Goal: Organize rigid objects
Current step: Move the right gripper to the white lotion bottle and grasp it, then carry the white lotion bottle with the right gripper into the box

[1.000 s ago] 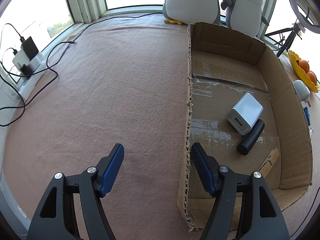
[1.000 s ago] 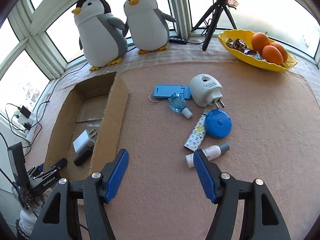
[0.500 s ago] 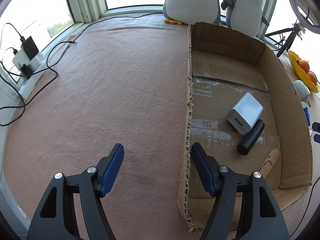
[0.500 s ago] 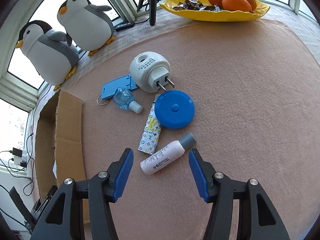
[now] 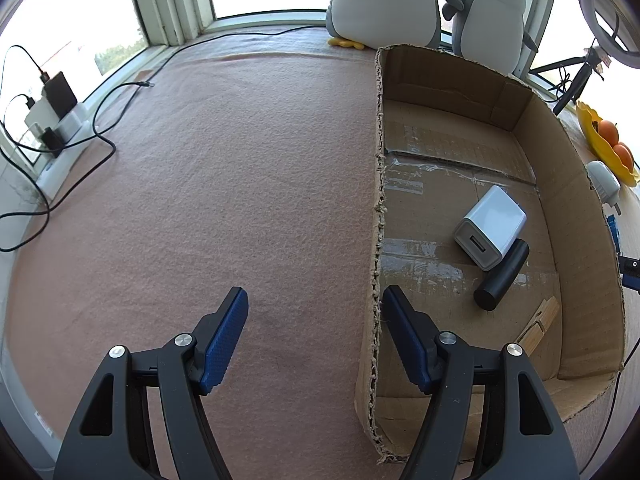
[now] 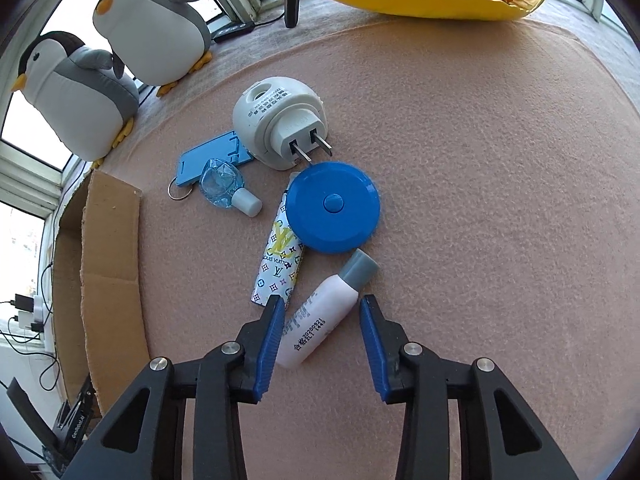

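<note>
While lying flat, white bottle [image 6: 320,316] points cap-up-right.

Patterned lighter [image 6: 278,258], centre of the right wrist view: "LOUIS VUITTON" with LV monograms.
White bottle [image 6: 316,314], lower centre: "20200921", Chinese characters "合格", and further small print too fine to read.
Black device [image 6: 76,426], lower left edge: white lettering, partly legible, beginning "Gen".
White plug-in unit [image 6: 276,114], upper centre: printed lines, illegible.

Hand-held gripper [image 6: 322,306]: blk frame, blue textured pads, silver screws.
</note>
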